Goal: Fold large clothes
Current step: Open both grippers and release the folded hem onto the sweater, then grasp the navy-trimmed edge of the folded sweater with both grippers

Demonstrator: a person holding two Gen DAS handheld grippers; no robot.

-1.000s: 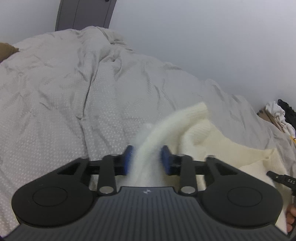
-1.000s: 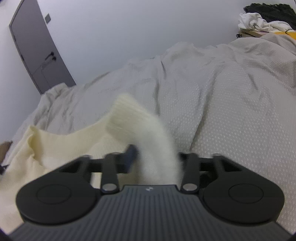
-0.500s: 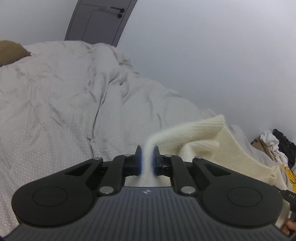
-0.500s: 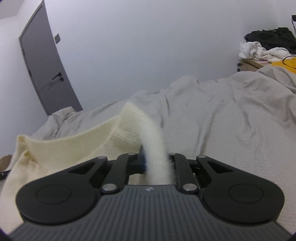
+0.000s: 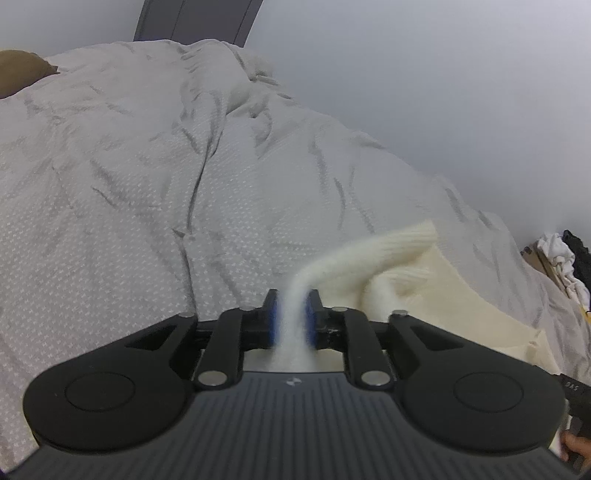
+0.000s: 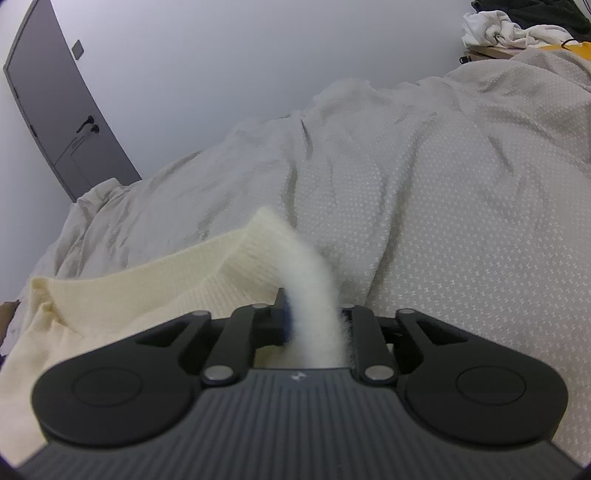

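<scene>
A cream knit sweater (image 5: pixel 424 280) lies on the grey bed cover (image 5: pixel 129 203), its ribbed edge lifted. My left gripper (image 5: pixel 292 317) has a fold of that edge between its blue pads (image 5: pixel 272 321); the jaws are opening but the pads still touch the knit. In the right wrist view the sweater (image 6: pixel 147 288) spreads to the left, and my right gripper (image 6: pixel 314 321) pinches another part of the ribbed edge. Its jaws are opening too, with the knit between them. The cloth hides the right pad.
The rumpled bed cover (image 6: pixel 461 203) fills both views, with a pale wall behind. A grey door (image 6: pixel 55 122) stands at the far left. Piled clothes (image 6: pixel 498 26) sit on a bedside unit. A brown pillow (image 5: pixel 18 70) lies at the bed's far left.
Both grippers closed from a wide stance onto the sweater's ribbed edge and raised it, then spread slightly. Both views tipped up and have dipped back toward the bed.
</scene>
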